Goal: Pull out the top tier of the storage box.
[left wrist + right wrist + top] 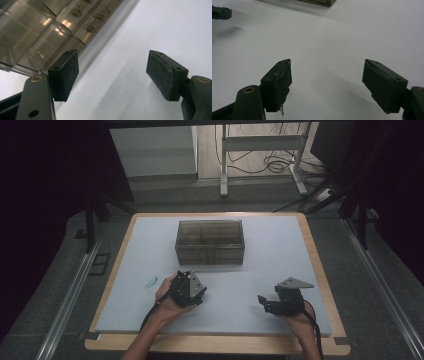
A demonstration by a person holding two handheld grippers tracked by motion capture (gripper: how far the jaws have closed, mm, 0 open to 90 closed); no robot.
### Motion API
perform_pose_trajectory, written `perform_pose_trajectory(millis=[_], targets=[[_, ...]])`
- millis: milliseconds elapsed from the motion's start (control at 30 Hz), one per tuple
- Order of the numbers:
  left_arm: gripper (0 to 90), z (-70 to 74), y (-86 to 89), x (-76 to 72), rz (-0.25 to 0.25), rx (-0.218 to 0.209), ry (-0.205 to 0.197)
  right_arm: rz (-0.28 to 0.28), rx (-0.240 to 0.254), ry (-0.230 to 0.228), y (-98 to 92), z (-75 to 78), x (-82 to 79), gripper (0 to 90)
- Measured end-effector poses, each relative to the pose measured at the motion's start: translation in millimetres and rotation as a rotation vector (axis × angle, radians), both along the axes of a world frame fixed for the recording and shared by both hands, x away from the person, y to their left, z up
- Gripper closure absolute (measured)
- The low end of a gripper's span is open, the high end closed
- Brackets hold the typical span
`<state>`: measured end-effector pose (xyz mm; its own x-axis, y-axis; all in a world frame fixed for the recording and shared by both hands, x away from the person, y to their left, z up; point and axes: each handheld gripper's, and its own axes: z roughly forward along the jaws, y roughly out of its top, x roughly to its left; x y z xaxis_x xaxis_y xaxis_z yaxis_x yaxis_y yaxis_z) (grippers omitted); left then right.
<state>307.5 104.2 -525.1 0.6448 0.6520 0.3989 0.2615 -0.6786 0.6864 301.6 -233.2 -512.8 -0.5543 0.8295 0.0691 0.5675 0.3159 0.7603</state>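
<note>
Box (210,241) near far mat edge, open tools (186,279) (262,301) apart below.

Glossy clear-plastic box (210,241) — matt white tabletop (280,255)

This looks like a lab or test room set up for recording: a worktop (310,270) with a plain white mat and wooden edge, dark curtains (45,170) at both sides, loose cables (270,162) on the floor beyond, and a metal frame stand (260,150)
</note>
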Motion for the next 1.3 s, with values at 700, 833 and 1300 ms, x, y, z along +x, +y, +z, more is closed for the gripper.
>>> perform_pose_trajectory(millis=[700,833,1300], targets=[[28.4,7.8,26.8,-4.7,0.019,-0.129,0.082,0.041,0.014,-0.049,8.4,5.3,-2.5,30.8],[29.4,9.3,33.5,-3.9,0.033,-0.146,0.086,0.058,0.018,-0.043,9.8,6.5,-0.9,32.7],[29.7,12.7,58.8,-3.4,0.066,-0.226,0.118,0.095,0.015,-0.036,18.5,10.6,6.9,35.8]])
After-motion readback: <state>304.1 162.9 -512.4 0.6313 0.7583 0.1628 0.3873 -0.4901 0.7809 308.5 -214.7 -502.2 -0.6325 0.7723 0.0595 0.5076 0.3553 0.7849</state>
